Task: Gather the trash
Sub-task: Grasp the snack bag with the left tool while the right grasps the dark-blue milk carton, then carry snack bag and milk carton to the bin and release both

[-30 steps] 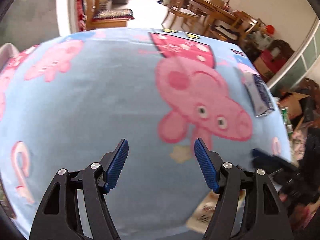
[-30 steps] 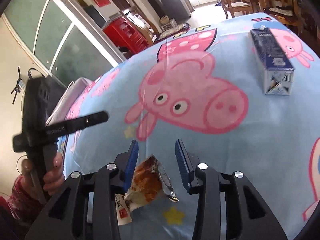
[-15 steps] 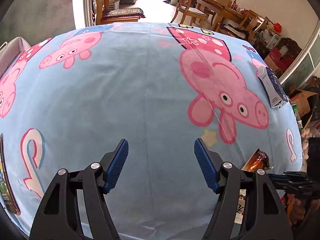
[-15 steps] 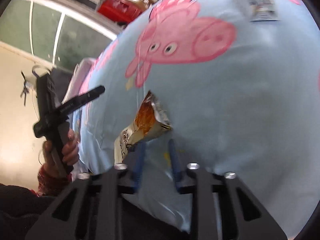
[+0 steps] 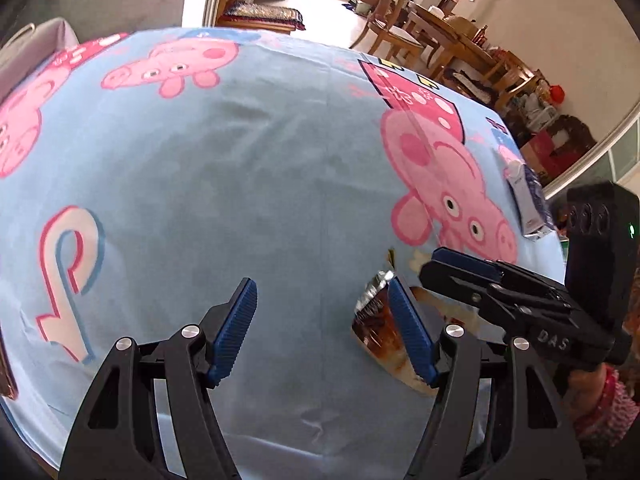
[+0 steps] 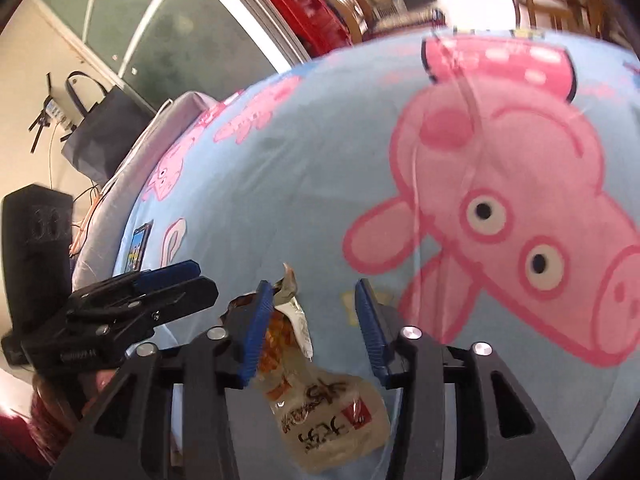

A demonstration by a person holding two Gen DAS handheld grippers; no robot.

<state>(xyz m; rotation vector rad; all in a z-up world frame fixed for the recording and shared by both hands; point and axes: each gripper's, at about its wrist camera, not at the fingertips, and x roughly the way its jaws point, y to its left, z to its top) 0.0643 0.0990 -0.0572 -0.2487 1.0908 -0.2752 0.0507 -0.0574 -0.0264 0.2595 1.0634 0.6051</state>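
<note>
1. The tabletop (image 5: 248, 184) is covered with a blue cartoon cloth, so the trash is easy to see on it.
2. A milk carton (image 5: 526, 196) lies near the far right edge, not collected yet.
3. The snack wrapper (image 6: 320, 396) lies near you, between your right tongs (image 6: 308, 332); the jaws have just been opening and do not press on it.
4. Your left tongs (image 5: 322, 328) stand wide and empty, just beside the wrapper.

Blue cartoon-pig cloth (image 5: 248, 184) covers table. Phone (image 6: 138, 246) lies flat near its left edge. Dark tote bag (image 6: 106, 132) hangs on wall beyond. Wooden chairs (image 5: 394, 26) and red crate (image 6: 310, 10) stand behind far edge.
</note>
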